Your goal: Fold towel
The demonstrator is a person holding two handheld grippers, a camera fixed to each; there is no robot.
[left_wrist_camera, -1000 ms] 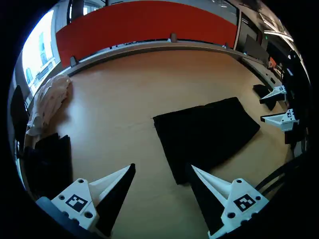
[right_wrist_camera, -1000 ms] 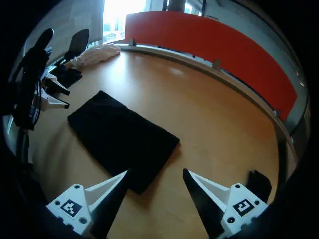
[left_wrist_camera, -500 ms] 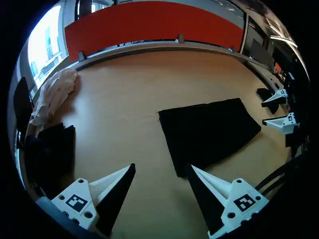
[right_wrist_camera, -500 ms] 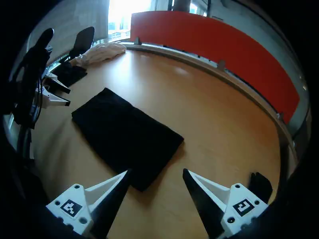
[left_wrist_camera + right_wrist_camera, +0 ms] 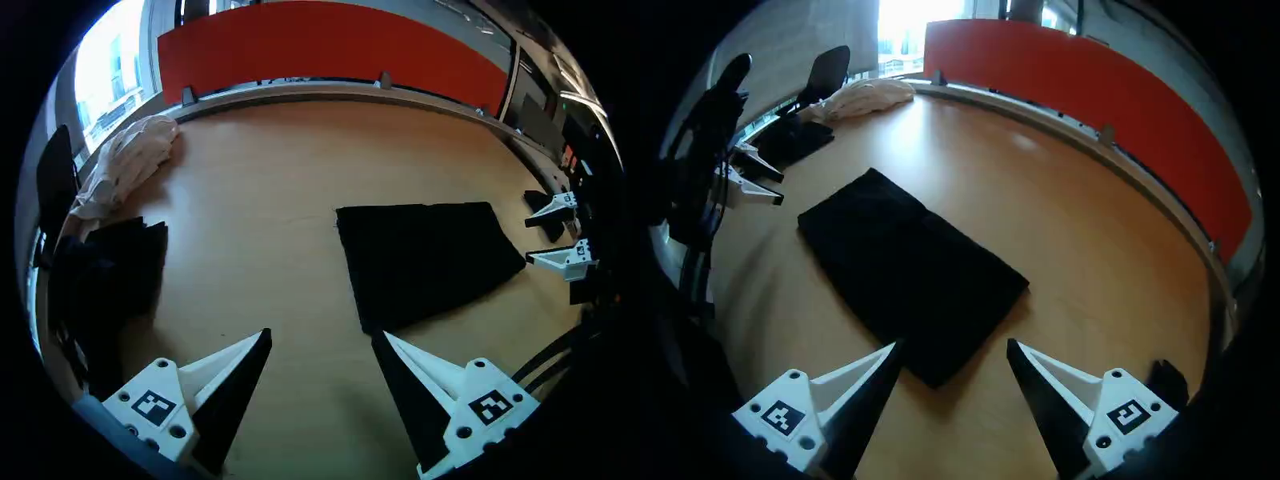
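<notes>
A black folded towel point(image 5: 428, 260) lies flat on the wooden table, a neat rectangle. In the left gripper view my left gripper point(image 5: 320, 376) stands open just short of the towel's near corner, nothing between its fingers. The right gripper point(image 5: 560, 236) shows far off at the towel's right end, open. In the right gripper view the same towel point(image 5: 908, 272) stretches away to the left, and my right gripper point(image 5: 954, 382) is open above its near edge. The left gripper point(image 5: 752, 180) is seen at the far left beyond the towel.
A pale crumpled cloth point(image 5: 124, 168) and a dark pile point(image 5: 112, 264) sit at the table's left side. A red partition point(image 5: 320, 44) runs along the table's far edge. A small dark item point(image 5: 1168, 380) lies near the right gripper. Chairs point(image 5: 820, 76) stand beyond the table.
Both cameras have turned slightly, so the towel has shifted right in each view. The towel itself lies unchanged and both grippers stay open.
</notes>
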